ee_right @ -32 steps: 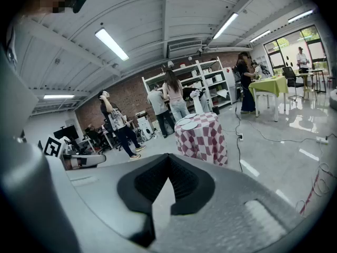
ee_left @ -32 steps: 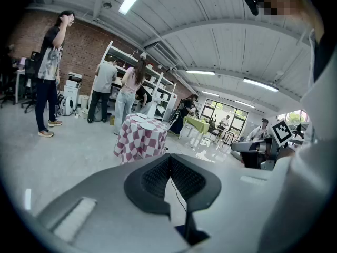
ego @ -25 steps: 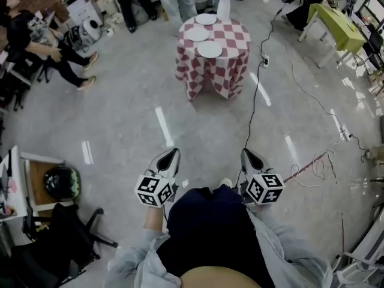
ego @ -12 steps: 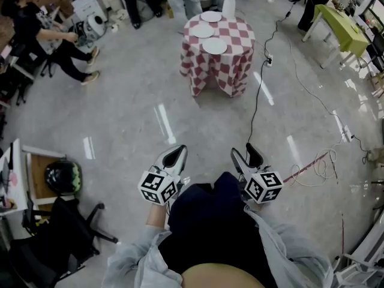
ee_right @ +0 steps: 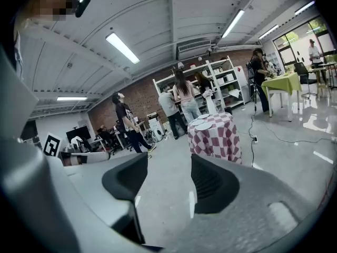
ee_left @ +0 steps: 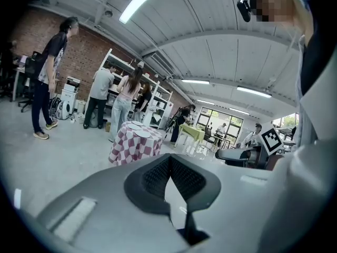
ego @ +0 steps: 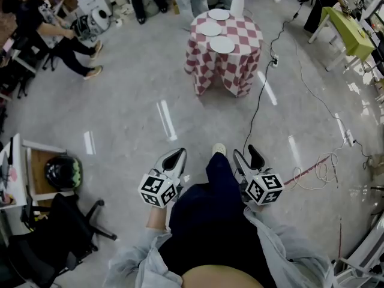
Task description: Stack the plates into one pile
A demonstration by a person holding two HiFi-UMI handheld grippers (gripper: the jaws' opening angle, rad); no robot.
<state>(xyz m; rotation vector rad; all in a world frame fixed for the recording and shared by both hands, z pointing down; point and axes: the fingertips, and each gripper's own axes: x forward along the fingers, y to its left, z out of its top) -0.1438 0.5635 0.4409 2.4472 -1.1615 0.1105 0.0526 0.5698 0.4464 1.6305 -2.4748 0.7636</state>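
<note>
Three plates [ego: 210, 29] lie apart on the checked tabletop [ego: 245, 33], well ahead across the floor [ego: 132, 125]. The step in hand is the walk up, and I'd square up to the table before reaching. The left hand-held gripper [ego: 174, 158] is closed and empty. The right hand-held gripper [ego: 246, 155] is partly open on nothing, its jaws having just been opening; a second ago they were together. The table looks nearer now, and a shoe [ego: 219, 149] steps forward.

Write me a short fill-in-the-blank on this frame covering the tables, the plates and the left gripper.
The round table wears a red-and-white ___ cloth.
On it lie ___ white plates, none stacked yet.
The left gripper has its jaws ___, with nothing between them.
The green table stands at the head view's upper ___.
Missing words: checked; three; shut; right.
</note>
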